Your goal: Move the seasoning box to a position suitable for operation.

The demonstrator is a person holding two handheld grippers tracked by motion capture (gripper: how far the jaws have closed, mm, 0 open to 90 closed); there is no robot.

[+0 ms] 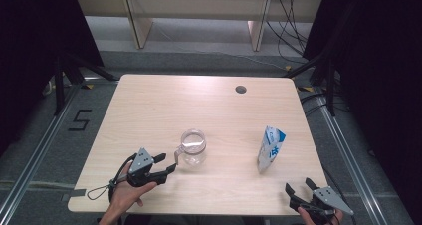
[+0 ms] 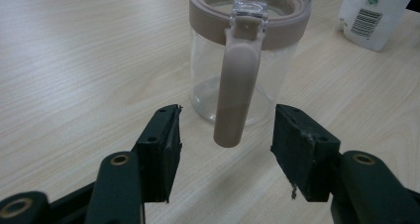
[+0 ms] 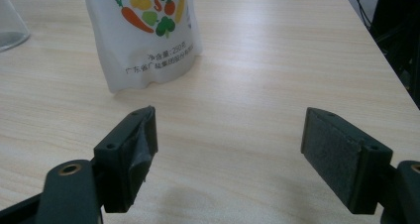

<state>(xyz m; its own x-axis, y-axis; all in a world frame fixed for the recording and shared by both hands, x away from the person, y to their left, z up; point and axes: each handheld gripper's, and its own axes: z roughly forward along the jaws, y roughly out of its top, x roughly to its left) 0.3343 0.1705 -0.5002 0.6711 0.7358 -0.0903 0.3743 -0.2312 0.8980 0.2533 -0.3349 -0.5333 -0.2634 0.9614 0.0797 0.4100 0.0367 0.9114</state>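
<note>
While the table lies mostly bare, one upright jug stands near its middle, handle toward the left gripper, whose spread jaws flank it untouched. One pouch stands well right. Right gripper gapes empty near the front edge.
</note>
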